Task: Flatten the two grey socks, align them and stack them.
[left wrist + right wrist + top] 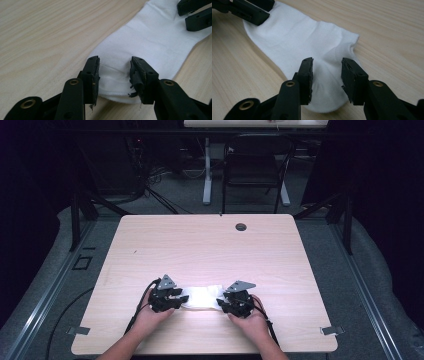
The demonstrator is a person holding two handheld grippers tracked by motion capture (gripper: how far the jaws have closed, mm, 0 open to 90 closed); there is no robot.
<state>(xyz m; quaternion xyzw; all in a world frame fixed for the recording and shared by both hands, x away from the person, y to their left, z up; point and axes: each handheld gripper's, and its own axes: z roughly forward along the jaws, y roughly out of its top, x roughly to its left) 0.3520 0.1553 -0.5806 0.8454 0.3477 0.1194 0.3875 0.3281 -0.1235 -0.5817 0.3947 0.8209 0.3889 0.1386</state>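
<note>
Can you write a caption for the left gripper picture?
Left gripper open over one end of a white sock.

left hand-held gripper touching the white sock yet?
Cannot tell. In the left gripper view the left hand-held gripper has its jaws open on either side of the white sock's end, with cloth between them, but no pad plainly presses the fabric.

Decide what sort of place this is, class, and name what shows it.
Probably a lab or workshop set up for recording. A bare wooden table stands on grey carpet, dark frame poles flank it, cables trail on the floor, and a black chair waits behind.
</note>
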